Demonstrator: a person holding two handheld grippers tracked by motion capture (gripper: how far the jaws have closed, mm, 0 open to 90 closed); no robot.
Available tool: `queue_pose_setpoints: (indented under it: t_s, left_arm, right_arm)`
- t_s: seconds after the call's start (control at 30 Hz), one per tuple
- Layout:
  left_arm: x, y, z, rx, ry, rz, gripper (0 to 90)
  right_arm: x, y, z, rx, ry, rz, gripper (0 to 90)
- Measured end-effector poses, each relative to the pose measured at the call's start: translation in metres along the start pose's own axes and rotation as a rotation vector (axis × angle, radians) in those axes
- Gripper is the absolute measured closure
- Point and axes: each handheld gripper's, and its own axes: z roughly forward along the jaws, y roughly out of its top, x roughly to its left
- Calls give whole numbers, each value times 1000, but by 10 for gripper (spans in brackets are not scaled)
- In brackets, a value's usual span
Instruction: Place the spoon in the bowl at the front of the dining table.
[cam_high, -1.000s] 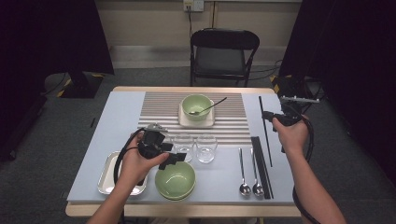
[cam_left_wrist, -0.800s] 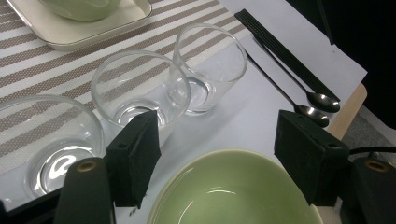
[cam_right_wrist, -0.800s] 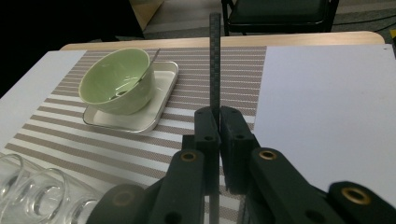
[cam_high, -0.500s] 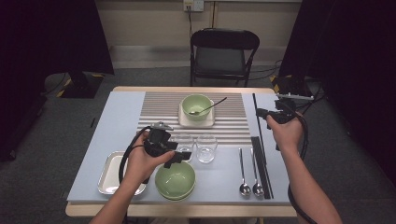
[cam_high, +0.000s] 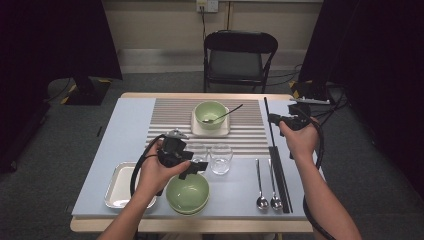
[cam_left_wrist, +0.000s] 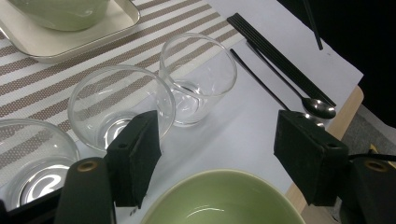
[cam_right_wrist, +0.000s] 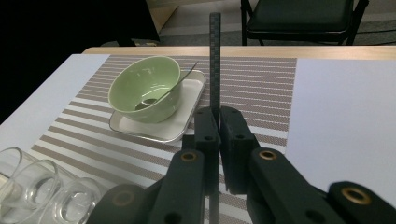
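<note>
chair (cam_high: 240, 57) — behind table | steel tray (cam_high: 120, 185) — near-left, bare | two spoons (cam_high: 267, 187) — near-right

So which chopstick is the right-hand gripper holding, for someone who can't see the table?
Start at the striped placemat in the middle of the table and go to its right edge. There the right gripper is shut on one black chopstick. Unlike the other chopsticks lying nearer the person beside the spoons, it is pinched between jaws.

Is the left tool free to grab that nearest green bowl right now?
Probably yes. The left tool stands open with nothing between its pads, right above the near green bowl. The glasses sit just beyond, clear of the bowl's rim, so nothing seems to block it.
</note>
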Motion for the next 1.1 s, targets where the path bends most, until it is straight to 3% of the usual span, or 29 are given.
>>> queue_pose_setpoints:
  t_s: [1.1]
  left_arm:
    - [-16, 17, 21, -4, -43, 12, 311]
  right_arm:
    - [35, 9, 9, -12, 78, -23, 866]
